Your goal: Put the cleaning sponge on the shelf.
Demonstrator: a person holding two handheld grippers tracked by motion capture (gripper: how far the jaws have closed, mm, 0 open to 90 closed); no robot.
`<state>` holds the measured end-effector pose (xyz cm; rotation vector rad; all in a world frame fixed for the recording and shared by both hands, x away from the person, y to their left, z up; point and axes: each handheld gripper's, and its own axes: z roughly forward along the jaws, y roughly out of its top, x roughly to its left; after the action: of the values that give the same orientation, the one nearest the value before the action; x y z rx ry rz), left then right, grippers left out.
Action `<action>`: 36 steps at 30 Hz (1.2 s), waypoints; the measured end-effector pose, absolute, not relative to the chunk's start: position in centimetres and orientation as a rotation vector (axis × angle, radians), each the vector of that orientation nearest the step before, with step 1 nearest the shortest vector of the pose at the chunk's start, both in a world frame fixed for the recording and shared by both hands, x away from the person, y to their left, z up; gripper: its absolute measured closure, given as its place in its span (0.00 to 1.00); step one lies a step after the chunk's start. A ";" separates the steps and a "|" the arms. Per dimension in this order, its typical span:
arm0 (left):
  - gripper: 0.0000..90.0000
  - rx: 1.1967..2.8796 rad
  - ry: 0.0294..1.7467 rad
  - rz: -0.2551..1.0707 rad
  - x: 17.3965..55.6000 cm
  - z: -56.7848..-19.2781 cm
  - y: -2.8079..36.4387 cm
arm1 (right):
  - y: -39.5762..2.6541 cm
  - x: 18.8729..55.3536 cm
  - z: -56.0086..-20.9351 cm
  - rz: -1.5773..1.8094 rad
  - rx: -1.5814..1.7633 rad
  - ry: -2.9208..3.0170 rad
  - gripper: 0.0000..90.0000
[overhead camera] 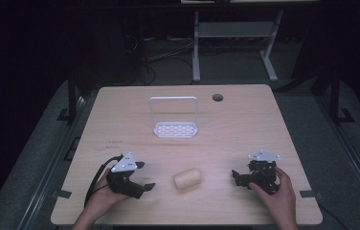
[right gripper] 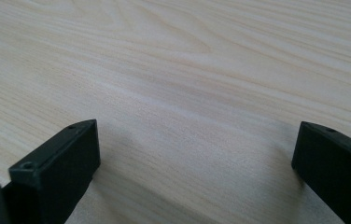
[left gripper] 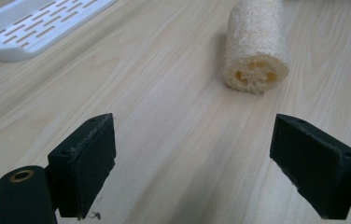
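loofah (overhead camera: 187,178) lies on its side on the counter (overhead camera: 245,120), touching nothing | my left gripper (overhead camera: 145,175) just left of loofah, jaws spread wide, holding nothing | my right gripper (overhead camera: 236,176) to the right of loofah, a little farther off, jaws wide apart, holding nothing | white rack (overhead camera: 175,128) beyond loofah, well apart

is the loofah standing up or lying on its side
Lying on its side. The loofah rests lengthwise on the table, and the left gripper view shows its holed round end facing sideways, not up.
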<state>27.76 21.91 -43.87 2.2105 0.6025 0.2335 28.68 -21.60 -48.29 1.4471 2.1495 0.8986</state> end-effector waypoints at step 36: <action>0.16 2.225 0.457 0.172 28.9 -43.1 16.3 | -21.6 28.7 -48.3 0.899 1.446 2.149 0.01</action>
<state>28.88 16.26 -43.08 2.2249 0.4568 0.1720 28.68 -21.60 -48.30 1.4460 2.1488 0.8990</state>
